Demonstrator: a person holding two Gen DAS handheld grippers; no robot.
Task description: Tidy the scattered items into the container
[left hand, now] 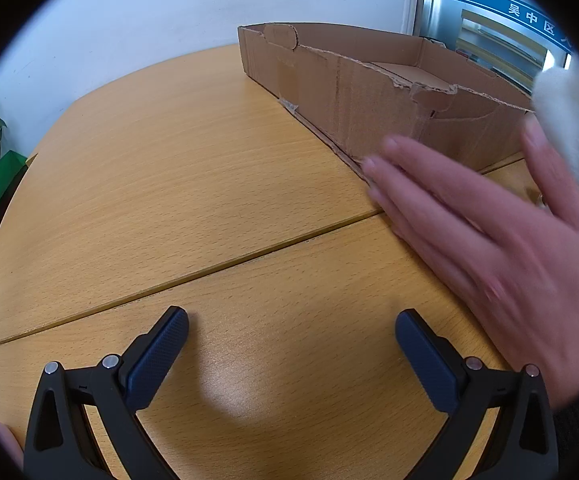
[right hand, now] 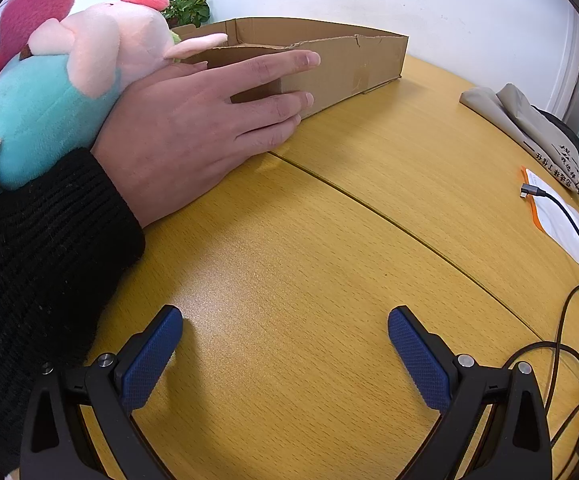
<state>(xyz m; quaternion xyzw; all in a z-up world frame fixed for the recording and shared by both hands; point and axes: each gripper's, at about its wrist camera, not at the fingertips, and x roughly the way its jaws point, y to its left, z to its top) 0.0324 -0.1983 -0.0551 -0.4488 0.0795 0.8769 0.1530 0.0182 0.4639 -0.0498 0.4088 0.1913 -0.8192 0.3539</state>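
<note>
A shallow brown cardboard box (left hand: pixel 353 92) stands on the wooden table; it also shows in the right wrist view (right hand: pixel 353 60). A bare hand (left hand: pixel 489 232) lies flat against the box's near wall, seen too in the right wrist view (right hand: pixel 193 128). A pink and teal plush pig (right hand: pixel 69 80) sits by that hand's wrist, beside the box. A white fluffy thing (left hand: pixel 569 120) shows at the right edge of the left wrist view. My left gripper (left hand: pixel 291 354) is open and empty above the table. My right gripper (right hand: pixel 285 354) is open and empty too.
A folded beige cloth bag (right hand: pixel 529 128), a white and orange pouch (right hand: pixel 561 220) and black cables (right hand: pixel 573 320) lie at the right of the table. A potted plant (right hand: pixel 187 6) stands behind the box. A seam (left hand: pixel 209 268) crosses the tabletop.
</note>
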